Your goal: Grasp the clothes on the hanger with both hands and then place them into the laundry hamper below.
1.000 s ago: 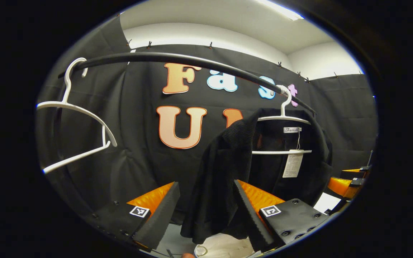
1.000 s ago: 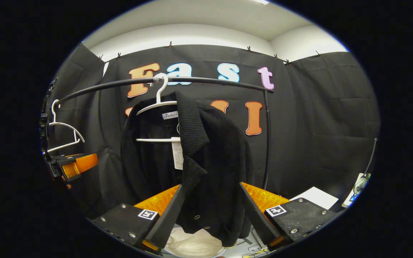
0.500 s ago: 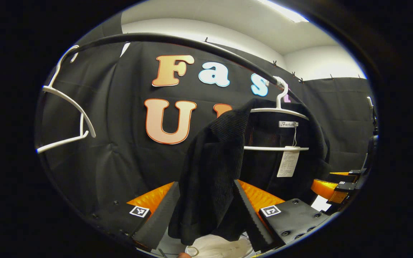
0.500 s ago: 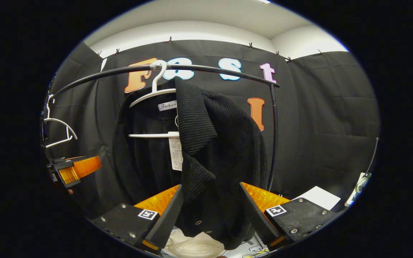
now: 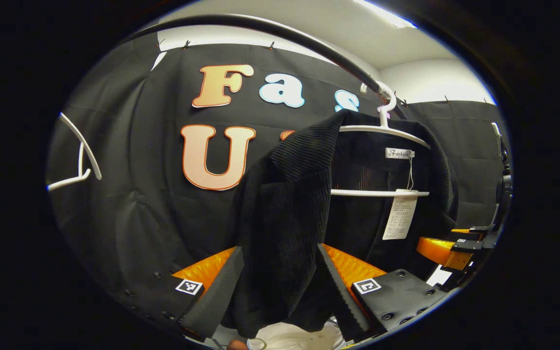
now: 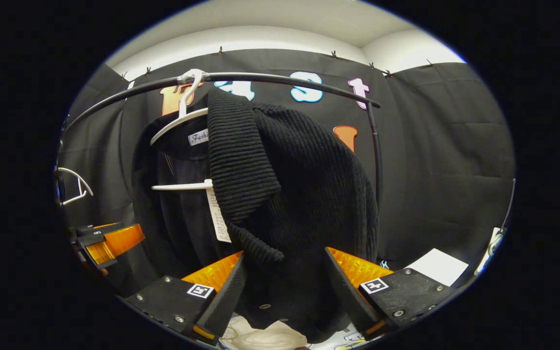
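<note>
- Left gripper view: the left hand-held gripper (image 5: 280, 287) stands wide, its fingers flanking the hanging front panel of the black cardigan (image 5: 285, 214), which hangs on a white hanger (image 5: 382, 131) from the black rail (image 5: 309, 43); whether they touch it I cannot tell.
- Right gripper view: the right hand-held gripper (image 6: 285, 291) also gapes wide around the cardigan's (image 6: 299, 184) lower folds, the hanger (image 6: 178, 121) above left; contact is unclear.

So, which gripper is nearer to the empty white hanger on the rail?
The left gripper. In the right gripper view it sits just below the empty white hanger, at the rail's far end. The right gripper is at the black cardigan, farther along the rail.
</note>
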{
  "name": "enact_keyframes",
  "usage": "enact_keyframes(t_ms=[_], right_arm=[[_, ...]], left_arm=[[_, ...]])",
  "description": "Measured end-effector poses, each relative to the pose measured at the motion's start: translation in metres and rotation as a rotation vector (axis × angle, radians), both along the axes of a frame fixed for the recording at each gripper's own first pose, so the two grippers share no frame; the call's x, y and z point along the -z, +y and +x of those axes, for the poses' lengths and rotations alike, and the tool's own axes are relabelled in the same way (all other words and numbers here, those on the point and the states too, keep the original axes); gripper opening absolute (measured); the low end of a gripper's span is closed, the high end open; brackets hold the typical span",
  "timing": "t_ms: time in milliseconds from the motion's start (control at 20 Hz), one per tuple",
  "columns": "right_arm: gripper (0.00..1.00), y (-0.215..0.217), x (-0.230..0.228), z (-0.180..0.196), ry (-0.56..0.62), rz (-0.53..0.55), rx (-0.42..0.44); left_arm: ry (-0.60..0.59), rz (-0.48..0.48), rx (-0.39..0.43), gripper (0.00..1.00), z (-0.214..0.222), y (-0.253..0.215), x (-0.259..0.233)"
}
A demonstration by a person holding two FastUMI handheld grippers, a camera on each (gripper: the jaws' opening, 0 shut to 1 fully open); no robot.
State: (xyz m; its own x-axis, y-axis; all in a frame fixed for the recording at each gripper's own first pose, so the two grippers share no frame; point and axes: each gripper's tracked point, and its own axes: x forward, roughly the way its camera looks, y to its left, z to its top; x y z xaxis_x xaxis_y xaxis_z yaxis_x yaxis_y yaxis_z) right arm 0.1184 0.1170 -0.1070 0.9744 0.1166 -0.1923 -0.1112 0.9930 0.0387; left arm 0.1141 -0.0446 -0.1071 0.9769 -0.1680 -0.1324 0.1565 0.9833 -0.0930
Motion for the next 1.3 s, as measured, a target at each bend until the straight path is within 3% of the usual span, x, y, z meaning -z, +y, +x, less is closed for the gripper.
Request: enact_keyframes(t_ms=[50, 100, 150, 250, 300, 400, 550, 600, 650, 850, 900, 950, 1050, 1100, 1200, 1300], right_arm=[[0.94, 0.001, 0.001, 0.003, 0.003, 0.006, -0.001], [0.94, 0.003, 0.002, 0.007, 0.005, 0.012, -0.002], [1.0, 0.004, 0.003, 0.01, 0.007, 0.015, -0.003], [1.0, 0.007, 0.005, 0.017, 0.009, 0.018, -0.004], [0.94, 0.008, 0.006, 0.02, 0.008, 0.018, -0.004], [0.94, 0.008, 0.007, 0.026, 0.008, 0.021, -0.001], [0.88, 0.014, 0.009, 0.035, 0.01, 0.041, -0.014], [0.91, 0.016, 0.009, 0.039, 0.008, 0.047, -0.018], [0.8, 0.017, 0.008, 0.041, 0.006, 0.049, -0.023], [0.62, 0.019, 0.006, 0.044, -0.004, 0.049, -0.042], [0.45, 0.021, 0.005, 0.044, -0.007, 0.048, -0.046], [0.48, 0.021, 0.004, 0.045, -0.01, 0.046, -0.051], [0.27, 0.02, 0.002, 0.042, -0.017, 0.043, -0.055], [0.25, 0.02, 0.002, 0.041, -0.019, 0.041, -0.056], [0.17, 0.017, 0.001, 0.038, -0.019, 0.034, -0.056], [0.12, 0.016, -0.001, 0.032, -0.015, 0.033, -0.062]], left_arm=[[0.002, 0.002, 0.002, 0.97, 0.005, -0.003, 0.002], [0.003, 0.008, 0.003, 0.97, 0.008, -0.004, 0.003], [0.004, 0.014, 0.001, 0.96, 0.013, -0.004, 0.004], [0.002, 0.017, 0.001, 0.94, 0.019, -0.006, 0.004], [0.0, 0.017, 0.001, 0.97, 0.022, -0.007, 0.004], [-0.002, 0.012, 0.003, 1.0, 0.03, -0.009, 0.006], [-0.002, 0.002, 0.026, 0.96, 0.04, -0.013, 0.006], [-0.002, 0.0, 0.028, 0.95, 0.043, -0.013, 0.007], [-0.001, -0.004, 0.032, 0.94, 0.045, -0.015, 0.008], [0.002, -0.013, 0.066, 0.69, 0.049, -0.024, 0.008], [-0.001, -0.012, 0.067, 0.7, 0.049, -0.025, 0.007], [-0.009, -0.01, 0.062, 0.53, 0.051, -0.025, 0.007], [-0.01, -0.008, 0.078, 0.19, 0.051, -0.029, 0.007], [0.0, -0.011, 0.098, 0.24, 0.048, -0.033, 0.007], [0.019, 0.001, 0.081, 0.24, 0.047, -0.022, 0.007], [0.023, -0.008, 0.075, 0.12, 0.042, -0.022, 0.008]])
